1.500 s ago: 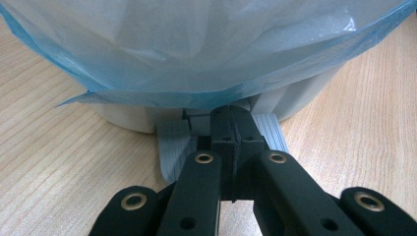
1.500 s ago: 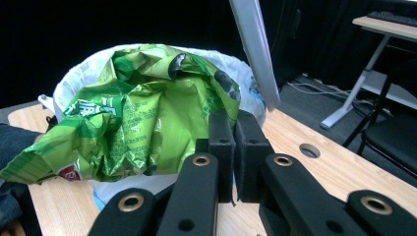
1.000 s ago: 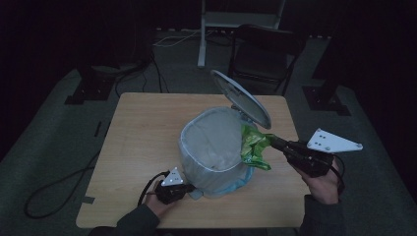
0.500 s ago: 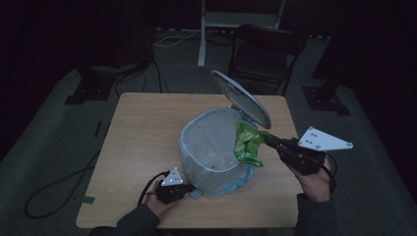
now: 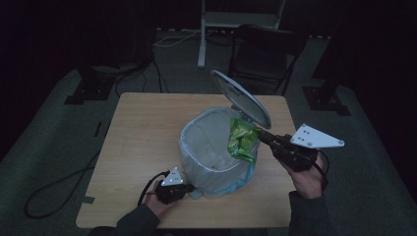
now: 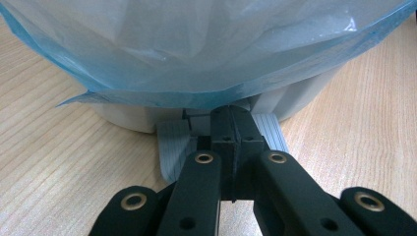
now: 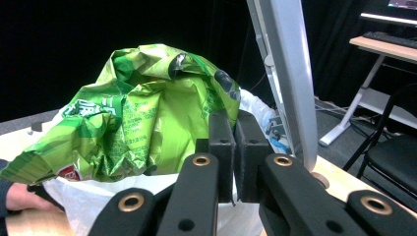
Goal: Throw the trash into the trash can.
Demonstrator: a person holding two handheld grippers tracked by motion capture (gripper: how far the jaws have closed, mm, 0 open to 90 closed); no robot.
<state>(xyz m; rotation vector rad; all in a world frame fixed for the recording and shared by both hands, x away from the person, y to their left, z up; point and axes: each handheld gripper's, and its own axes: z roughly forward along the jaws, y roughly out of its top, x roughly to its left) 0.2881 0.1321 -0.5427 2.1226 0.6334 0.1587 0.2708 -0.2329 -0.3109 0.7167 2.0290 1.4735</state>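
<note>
the right gripper (image 5: 260, 133) pinches a green bag (image 5: 241, 141) over the bin (image 5: 206, 167). the left gripper (image 6: 231, 115) is squeezed tight, pressing the pedal (image 6: 172, 142).

The high view looks forward and down from above the person's side onto the whole desk (image 5: 142, 132), with the bin (image 5: 216, 152) near its middle. The left gripper view sits low, almost touching the bin's base (image 6: 147, 118), facing it across the desktop. The right gripper view looks along its jaws, close over the bin's rim, toward the raised lid (image 7: 290, 73). All three views share the bin.
</note>
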